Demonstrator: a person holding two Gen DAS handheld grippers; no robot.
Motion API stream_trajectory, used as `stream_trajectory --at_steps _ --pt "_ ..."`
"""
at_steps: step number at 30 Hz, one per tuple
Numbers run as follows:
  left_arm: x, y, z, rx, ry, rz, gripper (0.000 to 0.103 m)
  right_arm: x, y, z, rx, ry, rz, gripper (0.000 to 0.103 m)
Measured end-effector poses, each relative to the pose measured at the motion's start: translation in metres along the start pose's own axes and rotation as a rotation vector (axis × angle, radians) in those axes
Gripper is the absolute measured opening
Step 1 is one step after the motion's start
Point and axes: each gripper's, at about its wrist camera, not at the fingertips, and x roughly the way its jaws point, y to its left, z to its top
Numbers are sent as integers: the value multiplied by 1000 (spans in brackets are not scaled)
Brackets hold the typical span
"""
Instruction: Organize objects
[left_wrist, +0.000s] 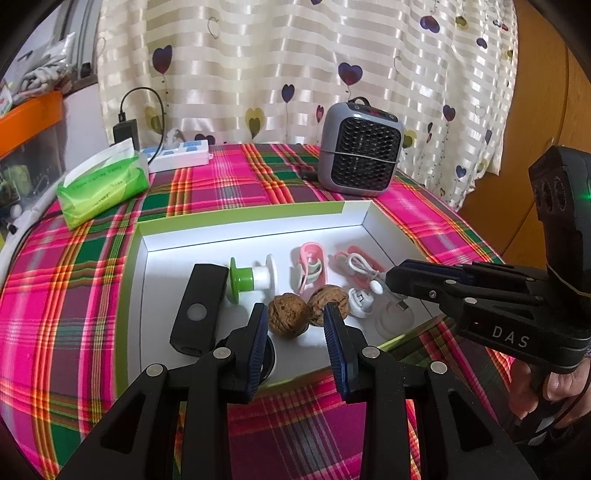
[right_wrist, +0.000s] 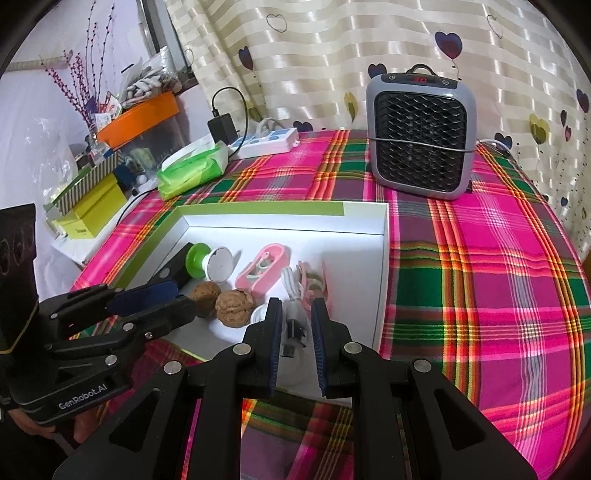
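Observation:
A shallow white box (left_wrist: 258, 229) (right_wrist: 380, 258) lies on the plaid cloth. It holds a black device (left_wrist: 201, 306), a green and white spool (left_wrist: 251, 277) (right_wrist: 207, 262), a pink clip (left_wrist: 310, 266) (right_wrist: 262, 273), a red clip with a white cable (left_wrist: 360, 264) (right_wrist: 291, 284), a white round piece (left_wrist: 360, 301) and two walnuts (left_wrist: 288, 314) (right_wrist: 234, 306). My left gripper (left_wrist: 295, 314) (right_wrist: 181, 299) is open, its fingers either side of the near walnut. My right gripper (right_wrist: 295, 314) (left_wrist: 386, 280) is open over the cable's plug end.
A grey fan heater (left_wrist: 360, 155) (right_wrist: 421, 136) stands behind the box. A green tissue pack (left_wrist: 103, 188) (right_wrist: 192, 166), a white power strip (left_wrist: 181, 155) and a black charger (left_wrist: 125, 129) sit at the back left. Plaid cloth (right_wrist: 480, 277) spreads right of the box.

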Motion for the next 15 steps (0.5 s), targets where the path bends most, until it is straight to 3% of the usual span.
stream_trajectory --at_steps 10,12,14,15 --pt "-17 -1 -4 -27 -30 21 29 -19 13 -6 -34 -27 1 18" --pt "-20 -2 -6 -33 -30 30 29 -22 17 -9 -47 -27 4 23" --pt "-23 -3 -9 -39 -30 33 29 -25 22 -12 -61 -31 11 37" --pt "-24 -3 -10 -40 -30 36 29 -26 25 -14 -69 -32 15 37"
